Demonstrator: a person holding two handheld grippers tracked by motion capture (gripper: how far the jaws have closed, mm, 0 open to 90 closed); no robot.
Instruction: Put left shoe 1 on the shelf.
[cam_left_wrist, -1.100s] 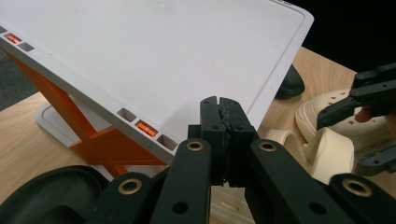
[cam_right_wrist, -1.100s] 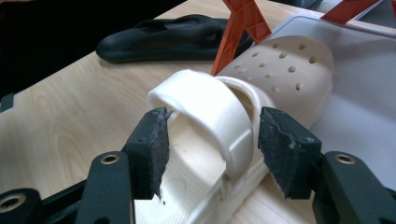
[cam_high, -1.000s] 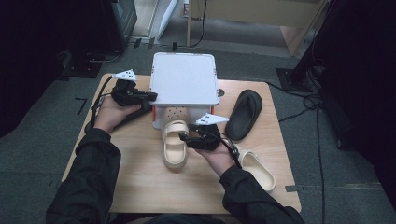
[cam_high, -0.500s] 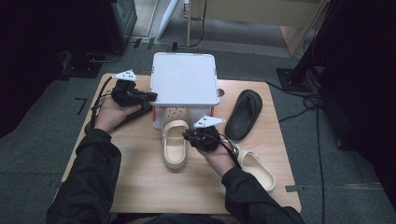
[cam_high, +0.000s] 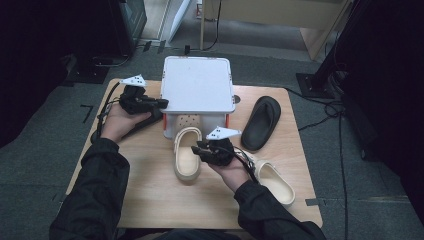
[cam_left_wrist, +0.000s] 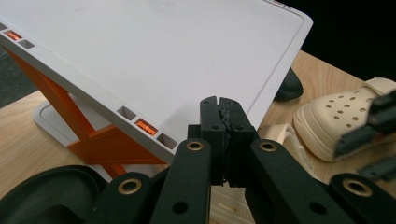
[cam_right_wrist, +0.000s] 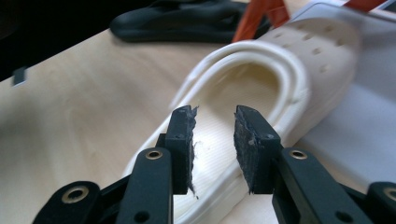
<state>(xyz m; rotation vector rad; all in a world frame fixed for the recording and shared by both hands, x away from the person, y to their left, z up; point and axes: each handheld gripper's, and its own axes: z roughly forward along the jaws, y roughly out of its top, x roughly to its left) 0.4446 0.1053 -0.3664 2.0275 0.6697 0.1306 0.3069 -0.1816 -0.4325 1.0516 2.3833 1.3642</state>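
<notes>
The cream clog (cam_high: 187, 155) lies on the tabletop (cam_high: 150, 200), its perforated toe tucked under the white stand (cam_high: 197, 85) and partly hidden, its heel toward the person. The right tongs (cam_high: 199, 147) sit at the clog's rim, jaws apart with a gap, having just been opening after a near-close. The left tongs (cam_left_wrist: 224, 109) are closed on nothing. Since a second ago the clog has barely shifted.

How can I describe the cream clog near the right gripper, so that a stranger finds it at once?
Start at the white rack at the table's far middle. The cream clog lies just in front of it, its perforated toe tucked under the rack, beside the right gripper. The other cream clog lies apart near the right edge, and the sandal is black.
</notes>
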